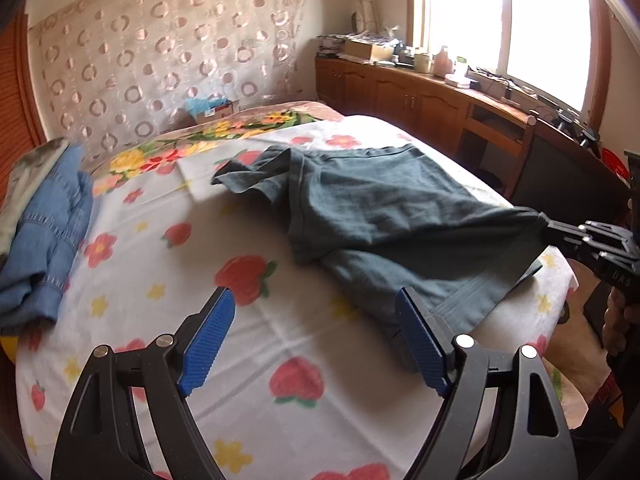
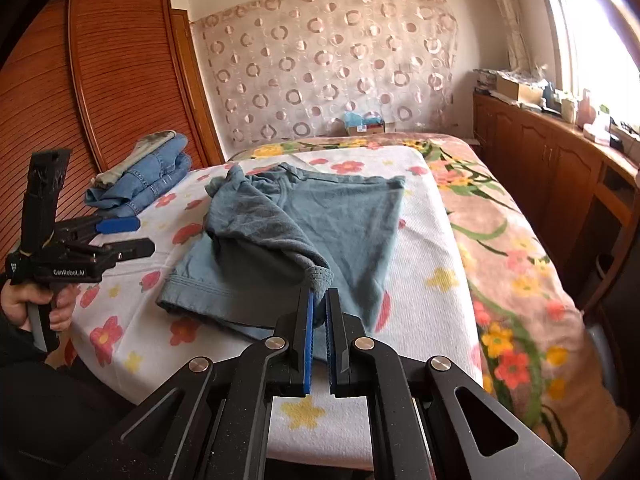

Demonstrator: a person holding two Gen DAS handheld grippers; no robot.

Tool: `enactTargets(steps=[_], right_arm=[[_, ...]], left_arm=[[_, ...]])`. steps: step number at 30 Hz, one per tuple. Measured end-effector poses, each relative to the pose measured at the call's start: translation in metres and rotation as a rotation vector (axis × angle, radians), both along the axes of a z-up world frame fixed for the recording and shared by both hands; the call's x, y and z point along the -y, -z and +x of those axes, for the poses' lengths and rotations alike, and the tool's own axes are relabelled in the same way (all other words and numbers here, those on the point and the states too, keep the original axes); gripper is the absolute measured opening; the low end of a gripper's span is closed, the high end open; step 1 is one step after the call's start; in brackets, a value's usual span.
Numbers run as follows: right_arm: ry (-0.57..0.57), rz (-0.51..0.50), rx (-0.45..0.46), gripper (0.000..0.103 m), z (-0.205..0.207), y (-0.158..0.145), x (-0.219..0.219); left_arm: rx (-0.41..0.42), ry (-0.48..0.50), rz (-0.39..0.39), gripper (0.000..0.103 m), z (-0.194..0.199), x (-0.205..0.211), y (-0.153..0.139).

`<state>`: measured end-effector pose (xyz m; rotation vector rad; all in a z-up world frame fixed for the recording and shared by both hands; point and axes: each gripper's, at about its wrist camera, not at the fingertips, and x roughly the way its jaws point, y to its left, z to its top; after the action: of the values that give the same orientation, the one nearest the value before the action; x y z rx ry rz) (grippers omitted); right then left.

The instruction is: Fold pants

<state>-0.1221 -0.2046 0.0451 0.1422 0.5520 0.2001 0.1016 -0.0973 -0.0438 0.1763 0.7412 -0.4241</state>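
Grey-green pants lie spread on the strawberry-print sheet of a bed. My right gripper is shut on a cuff of the pants and holds that leg lifted and pulled over the rest of the cloth. In the left wrist view the right gripper comes in from the right edge with the cloth stretched taut to it. My left gripper is open above the sheet, its right finger close to the pants' near hem, with nothing between its blue pads. In the right wrist view the left gripper hovers left of the pants.
Folded blue jeans are stacked at the bed's far left corner. A floral blanket covers the right side of the bed. Wooden cabinets with clutter run under the window; a wooden wardrobe stands at the left. A hand grips the left tool.
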Motion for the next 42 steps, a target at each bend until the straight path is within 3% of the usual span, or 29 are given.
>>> enactTargets(steps=[7,18,30,42], right_arm=[[0.020,-0.001,-0.060,0.005,0.005,0.010,0.007],[0.037,-0.003,-0.072,0.005,0.002,-0.001,0.007],[0.062,-0.111,-0.072,0.036,0.015,-0.011,-0.008],[-0.011,-0.116,-0.055,0.038,0.056,-0.019,-0.036]], left_arm=[[-0.022,0.043,0.019,0.083,0.007,0.020,0.006],[-0.085,0.048,0.038,0.083,0.010,0.031,0.028],[-0.106,0.025,0.003,0.083,0.011,0.023,0.032],[-0.071,-0.078,-0.010,0.083,0.016,-0.022,0.025]])
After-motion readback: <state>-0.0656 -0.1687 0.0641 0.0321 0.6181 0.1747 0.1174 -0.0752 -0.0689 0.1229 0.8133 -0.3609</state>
